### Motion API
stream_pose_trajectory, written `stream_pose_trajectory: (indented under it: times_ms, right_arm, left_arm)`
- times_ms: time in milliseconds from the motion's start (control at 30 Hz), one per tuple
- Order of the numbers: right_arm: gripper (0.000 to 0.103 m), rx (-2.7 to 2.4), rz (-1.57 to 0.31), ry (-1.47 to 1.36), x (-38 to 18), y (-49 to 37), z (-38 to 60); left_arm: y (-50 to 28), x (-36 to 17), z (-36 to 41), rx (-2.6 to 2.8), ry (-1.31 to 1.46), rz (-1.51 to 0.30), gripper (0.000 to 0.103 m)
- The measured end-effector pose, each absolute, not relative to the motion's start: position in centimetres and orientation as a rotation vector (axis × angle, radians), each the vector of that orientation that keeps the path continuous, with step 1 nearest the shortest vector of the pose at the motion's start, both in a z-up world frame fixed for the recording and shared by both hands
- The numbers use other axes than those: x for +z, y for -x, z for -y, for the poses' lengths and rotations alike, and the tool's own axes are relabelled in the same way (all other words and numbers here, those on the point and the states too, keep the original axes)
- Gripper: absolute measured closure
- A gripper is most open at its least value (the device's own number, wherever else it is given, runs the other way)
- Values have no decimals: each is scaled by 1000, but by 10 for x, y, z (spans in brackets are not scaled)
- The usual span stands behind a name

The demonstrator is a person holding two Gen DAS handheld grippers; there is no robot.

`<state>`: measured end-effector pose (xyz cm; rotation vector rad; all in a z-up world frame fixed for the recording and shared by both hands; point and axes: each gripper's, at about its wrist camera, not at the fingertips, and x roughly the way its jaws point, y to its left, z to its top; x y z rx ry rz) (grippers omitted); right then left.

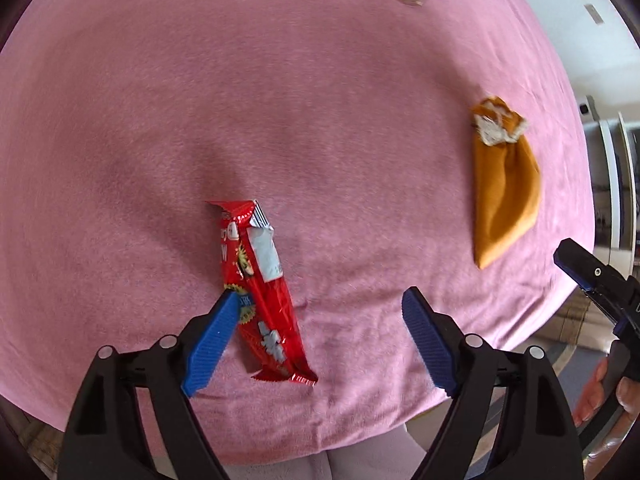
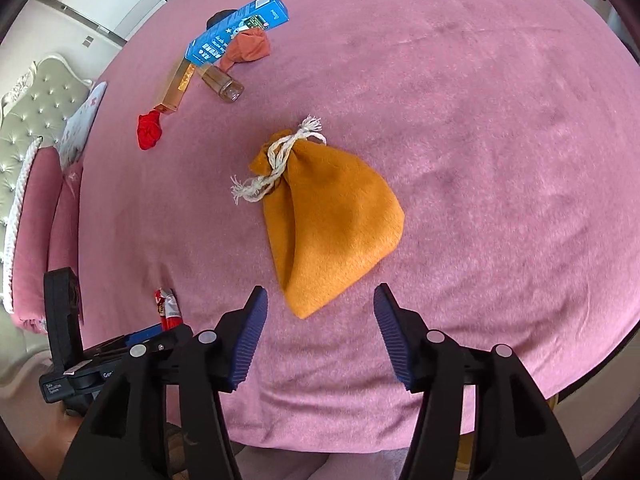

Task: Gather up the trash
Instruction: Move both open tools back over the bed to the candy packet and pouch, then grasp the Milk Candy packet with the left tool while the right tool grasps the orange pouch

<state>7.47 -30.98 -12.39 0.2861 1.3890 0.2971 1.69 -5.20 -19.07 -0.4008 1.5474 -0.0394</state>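
1. The red snack wrapper [image 1: 262, 292] lies flat on the pink-covered counter [image 1: 320, 100], near its front edge, right under the left claw [image 1: 316, 340]. It sits off-centre in that claw's gap: its lower half is just beside the left finger, well clear of the other.
2. The wrapper's long axis runs away from the front edge, leaning slightly; its torn, folded end points toward the counter's middle, its crimped end toward the edge. The left claw's fingers stand on either side of that axis, so they would close across the narrow width.
3. The left claw's jaws stand wide apart and hold nothing.
4. The orange drawstring pouch [image 2: 328, 224] lies just ahead of the right claw [image 2: 320, 336], tied neck pointing away, rounded bottom corner nearest the fingers. That claw's jaws are apart and empty.
5. The left claw is plainly nearer the wrapper; the right is nearer the pouch.
6. Further off lie a blue box [image 2: 240, 28], a clear bottle [image 2: 222, 82] and a crumpled red scrap [image 2: 150, 130].
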Motion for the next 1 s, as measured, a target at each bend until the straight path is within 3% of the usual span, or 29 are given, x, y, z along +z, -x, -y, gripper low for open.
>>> stream_pose_trajectory:
  times_ms: [400,700,833,1000]
  right_arm:
    - [41,375,-1429,-188,-146,-124,301]
    - [40,403,-1443,-172,-155,-141,304]
    - [37,435,-1465,-195,-160,-145,306]
    - [37,452,-1480,-187,-165,-146,303]
  left_arm:
    - [-17,-213,26,126,618,-1516,25]
    - [-23,-211,30,244,558,-1568,52]
    - [-25,-207,33,255,480,-1593,69]
    - [-42,-196,50,206,480,-1576,73]
